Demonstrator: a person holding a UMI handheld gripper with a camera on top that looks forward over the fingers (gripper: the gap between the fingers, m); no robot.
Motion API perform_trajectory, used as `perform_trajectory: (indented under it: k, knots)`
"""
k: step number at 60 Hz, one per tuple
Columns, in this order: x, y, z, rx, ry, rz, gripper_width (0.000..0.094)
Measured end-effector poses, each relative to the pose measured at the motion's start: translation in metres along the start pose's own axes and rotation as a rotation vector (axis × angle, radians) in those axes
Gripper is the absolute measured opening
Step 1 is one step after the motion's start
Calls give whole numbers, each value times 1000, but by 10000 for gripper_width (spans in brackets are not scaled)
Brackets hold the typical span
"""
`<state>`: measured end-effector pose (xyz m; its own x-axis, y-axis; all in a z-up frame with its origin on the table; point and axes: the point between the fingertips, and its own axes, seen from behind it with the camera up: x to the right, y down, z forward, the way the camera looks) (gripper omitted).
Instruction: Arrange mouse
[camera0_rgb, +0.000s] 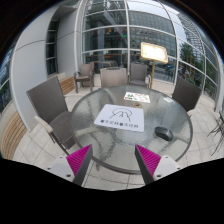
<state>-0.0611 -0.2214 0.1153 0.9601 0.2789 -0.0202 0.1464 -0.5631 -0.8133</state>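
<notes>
- Tool (112, 160) hangs above the near rim of a round glass counter (85, 105), its magenta pads (78, 160) spread wide apart with nothing between them.
- Grey chair (48, 100) stands at the counter's left side.
- White mat (120, 118) lies mid-counter, beyond the fingers.
- Small white sheet (137, 97) lies farther back.
- Dark mouse (165, 131) sits right of the mat, near the counter's right rim.
</notes>
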Motion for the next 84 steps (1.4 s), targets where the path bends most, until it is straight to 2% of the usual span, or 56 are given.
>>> perform_trajectory:
  k: [3,4,7,11,15,17,25,38,57,61,65,70,79,84]
  knots:
    - [20,13,2,-32,38,18,860]
    - [17,-2,-16,-50,54,26,860]
    - [61,40,11,-63,87,52,859]
    - [93,44,7,-105,133,87,860]
    - [137,69,30,-121,181,99,859]
    - [146,62,23,-137,204,107,859]
    - [212,72,67,-159,251,131,846]
    - [273,52,130,-182,241,131,849]
    - [317,12,198,-193,193,143,860]
    - [325,8,206,-193,195,168,795]
    - [333,4,211,-194,203,181,636]
    - [340,1,216,-197,220,179,500]
    - [343,0,217,-199,230,199,428]
    - [343,1,214,-233,229,206,325]
